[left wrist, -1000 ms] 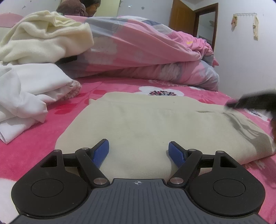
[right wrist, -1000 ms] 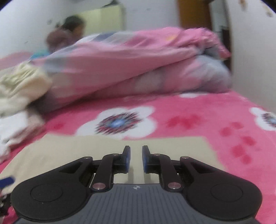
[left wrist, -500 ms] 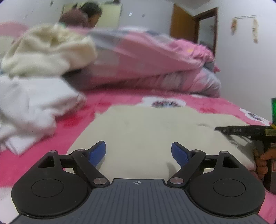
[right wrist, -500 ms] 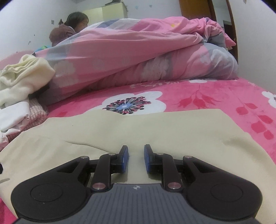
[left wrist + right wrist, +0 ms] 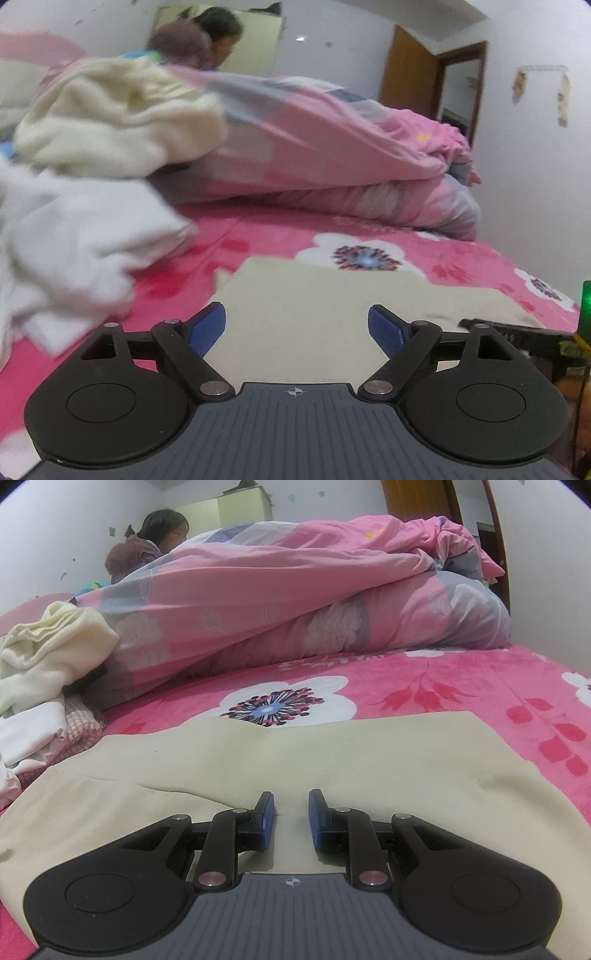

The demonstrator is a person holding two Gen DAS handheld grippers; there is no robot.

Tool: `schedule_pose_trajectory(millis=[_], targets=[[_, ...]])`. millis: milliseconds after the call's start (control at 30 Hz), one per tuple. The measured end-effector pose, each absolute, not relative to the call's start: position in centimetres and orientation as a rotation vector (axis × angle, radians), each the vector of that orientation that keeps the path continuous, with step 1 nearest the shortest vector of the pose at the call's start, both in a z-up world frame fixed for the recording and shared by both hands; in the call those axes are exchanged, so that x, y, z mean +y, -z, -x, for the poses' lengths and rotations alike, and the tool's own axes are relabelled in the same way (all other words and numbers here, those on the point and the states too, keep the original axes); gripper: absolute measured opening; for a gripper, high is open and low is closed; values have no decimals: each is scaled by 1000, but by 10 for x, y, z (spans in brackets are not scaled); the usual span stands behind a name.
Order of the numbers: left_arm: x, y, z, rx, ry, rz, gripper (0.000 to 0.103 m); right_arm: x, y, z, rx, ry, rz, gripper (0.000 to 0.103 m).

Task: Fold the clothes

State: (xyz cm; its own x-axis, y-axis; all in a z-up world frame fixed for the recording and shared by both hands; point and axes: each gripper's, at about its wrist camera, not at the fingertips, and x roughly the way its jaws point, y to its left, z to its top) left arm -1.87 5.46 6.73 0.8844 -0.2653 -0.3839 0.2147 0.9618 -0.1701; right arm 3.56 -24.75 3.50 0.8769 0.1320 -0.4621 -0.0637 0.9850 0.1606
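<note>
Over beige garment, both tools (jaws apart)

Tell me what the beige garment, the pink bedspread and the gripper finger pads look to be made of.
Beige garment: likely a smooth, matte knit or cotton; it lies flat with soft creases and no sheen.
Pink bedspread: seemingly plush fleece; the floral print looks fuzzy and velvety.
Finger pads: blue, apparently rubber or soft plastic; fine ribbing shows on the left gripper. Their carriers look like matte black hard plastic.

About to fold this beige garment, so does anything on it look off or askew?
Mostly flat, but the beige garment has a diagonal crease left of the right gripper, plus a small pucker near its right edge.
</note>
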Motion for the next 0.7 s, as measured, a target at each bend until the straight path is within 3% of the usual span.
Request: schedule_pose_trajectory(millis=[100, 267, 700], targets=[[34, -68, 6, 412, 286, 83, 94, -247, -35, -36, 491, -102, -142, 21], [15, -21, -26, 565, 283, -12, 102, -247, -35, -35, 490, -103, -144, 21], [12, -20, -20, 548, 285, -23, 103, -248, -36, -35, 487, -103, -147, 21]])
